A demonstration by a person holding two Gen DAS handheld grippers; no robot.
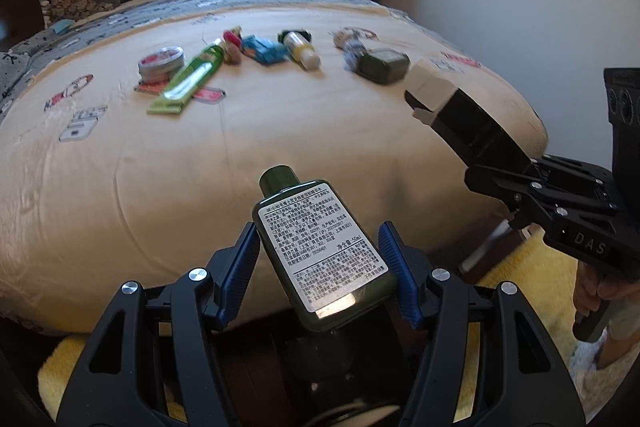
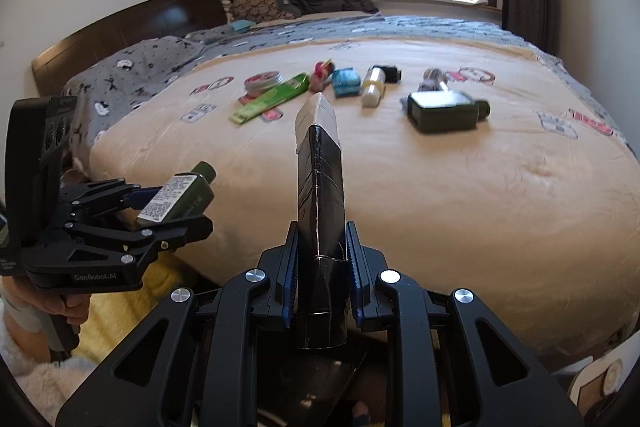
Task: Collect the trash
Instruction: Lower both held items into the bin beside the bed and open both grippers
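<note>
Bed (image 1: 120, 187) still holds a tin, tube and other trash. Right gripper (image 2: 322, 275) is clamped tight on a flattened black carton (image 2: 320, 187). Left gripper (image 1: 320, 259) holds a green bottle (image 1: 320, 251) skewed between half-spread pads, seemingly corner-pinched, so it may twist and drop.

Dark green labelled bottle (image 1: 320, 255) held tilted, flattened black carton (image 2: 320, 203) held upright, other trash on bed (image 1: 120, 187)

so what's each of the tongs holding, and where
Left tongs: dark green bottle, clamped across its lower body. Right tongs: flattened black carton, gripped near its bottom end.
</note>
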